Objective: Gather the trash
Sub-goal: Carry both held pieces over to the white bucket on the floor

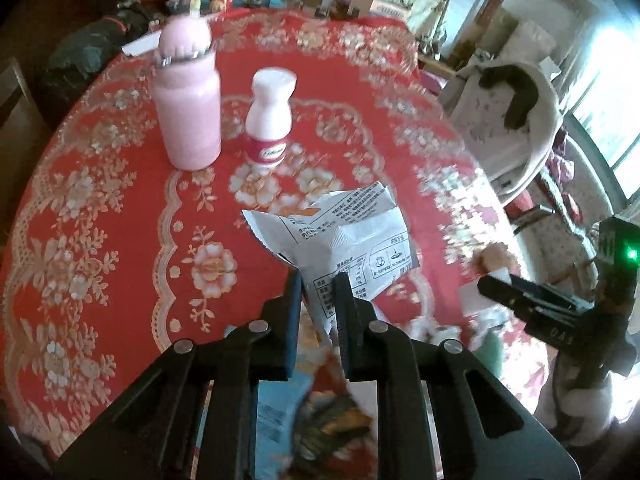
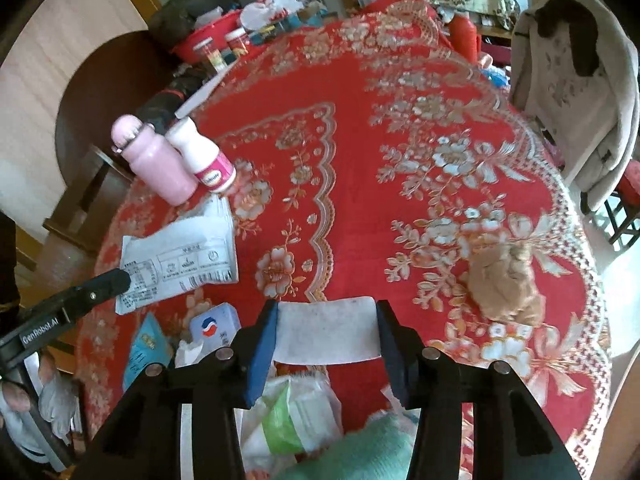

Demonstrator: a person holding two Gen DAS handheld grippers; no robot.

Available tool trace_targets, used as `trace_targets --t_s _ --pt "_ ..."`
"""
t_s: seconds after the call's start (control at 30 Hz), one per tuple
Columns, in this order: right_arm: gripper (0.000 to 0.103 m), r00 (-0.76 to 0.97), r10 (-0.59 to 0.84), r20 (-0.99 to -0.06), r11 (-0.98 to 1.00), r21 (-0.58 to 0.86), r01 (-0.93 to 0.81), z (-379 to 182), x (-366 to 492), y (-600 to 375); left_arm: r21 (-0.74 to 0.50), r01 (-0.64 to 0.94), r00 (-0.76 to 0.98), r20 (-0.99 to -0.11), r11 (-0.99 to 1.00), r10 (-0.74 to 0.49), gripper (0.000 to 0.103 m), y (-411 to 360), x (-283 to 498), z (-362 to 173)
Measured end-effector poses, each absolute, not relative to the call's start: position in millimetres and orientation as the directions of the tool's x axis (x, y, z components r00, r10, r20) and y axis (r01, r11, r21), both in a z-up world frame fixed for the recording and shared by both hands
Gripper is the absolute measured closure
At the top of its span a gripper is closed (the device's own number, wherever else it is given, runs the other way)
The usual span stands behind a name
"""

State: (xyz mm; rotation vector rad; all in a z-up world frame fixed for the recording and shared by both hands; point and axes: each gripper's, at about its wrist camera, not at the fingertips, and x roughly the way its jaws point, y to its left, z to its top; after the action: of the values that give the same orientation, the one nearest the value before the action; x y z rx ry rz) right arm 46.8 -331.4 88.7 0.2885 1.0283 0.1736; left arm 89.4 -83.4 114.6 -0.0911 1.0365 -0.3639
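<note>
Low in the left wrist view, the left gripper [image 1: 318, 284] pinches the near edge of a crumpled white printed foil wrapper [image 1: 344, 236], its jaws drawn narrow on the sheet. The wrapper sits at centre frame, long axis running from the fingertips up and to the left, its serrated edge toward the left. Small black print and boxed icons cover it, too small to read. Under the fingers lies a blurred heap of packets [image 1: 312, 420].

In the right wrist view, the right gripper [image 2: 326, 322] holds a flat white rectangular pad [image 2: 326, 330] at lower centre, jaws set wide against its two short ends, so its long axis runs straight across the frame. Below it is a white and green plastic bag [image 2: 292, 416], and to the lower left a pale blue packet with a red and blue round logo [image 2: 214, 326]. The left tool's body at the left edge reads "GenRobot.AI". A lump of crumpled brown paper [image 2: 506, 284] rests on the red floral tablecloth [image 2: 360, 152] at right.

Further off, upper left in both views, two bottles stand upright, nearly touching: one pink bottle with a domed cap [image 1: 188, 100] and one white bottle with a red label [image 1: 269, 116], the label's lettering blurred.
</note>
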Motion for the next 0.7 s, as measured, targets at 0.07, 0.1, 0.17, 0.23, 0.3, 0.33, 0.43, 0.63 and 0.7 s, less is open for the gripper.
trace_targets --t_s 0.07,0.1,0.17,0.23,0.3,0.33,0.43,0.63,0.7 --pt "0.056 0.519 0.266 -0.812 0.954 0.299 -0.021 96.7 36.9 -339.4 -0.244 0.260 0.468 -0.814 0.934 -0.343 0.089 -95.7 81.6 124.4" --pt "0.056 0.524 0.261 -0.811 0.956 0.292 -0.024 99.3 32.3 -343.9 -0.246 0.265 0.472 -0.810 0.932 -0.349 0.089 -101.6 77.6 128.9" --pt "0.056 0.532 0.251 -0.808 0.959 0.283 -0.024 104.3 22.7 -354.6 -0.253 0.279 0.478 -0.800 0.926 -0.362 0.089 -118.0 67.0 137.1" --pt "0.056 0.539 0.242 -0.807 0.960 0.279 -0.014 108.5 12.5 -367.9 -0.256 0.295 0.477 -0.795 0.920 -0.375 0.089 -133.5 57.6 142.8" --pt "0.056 0.548 0.229 -0.805 0.962 0.275 0.002 111.7 1.9 -383.4 -0.254 0.319 0.471 -0.794 0.913 -0.385 0.089 -154.5 47.6 147.0" --pt "0.056 0.552 0.219 -0.805 0.963 0.271 0.012 113.0 -3.5 -391.8 -0.253 0.328 0.468 -0.793 0.910 -0.389 0.089 -161.7 43.5 148.1" --pt "0.056 0.559 0.186 -0.808 0.965 0.259 0.054 115.0 -20.4 -420.1 -0.258 0.363 0.446 -0.796 0.896 -0.410 0.089 -192.4 29.7 150.7" --pt "0.056 0.560 0.110 -0.821 0.957 0.240 0.163 113.2 -60.0 -484.5 -0.261 0.443 0.397 -0.800 0.858 -0.449 0.089 -255.5 0.9 150.1" --pt "0.056 0.558 0.074 -0.826 0.954 0.222 0.203 113.0 -75.6 -507.4 -0.252 0.483 0.383 -0.800 0.838 -0.461 0.089 -282.4 -11.9 150.6"
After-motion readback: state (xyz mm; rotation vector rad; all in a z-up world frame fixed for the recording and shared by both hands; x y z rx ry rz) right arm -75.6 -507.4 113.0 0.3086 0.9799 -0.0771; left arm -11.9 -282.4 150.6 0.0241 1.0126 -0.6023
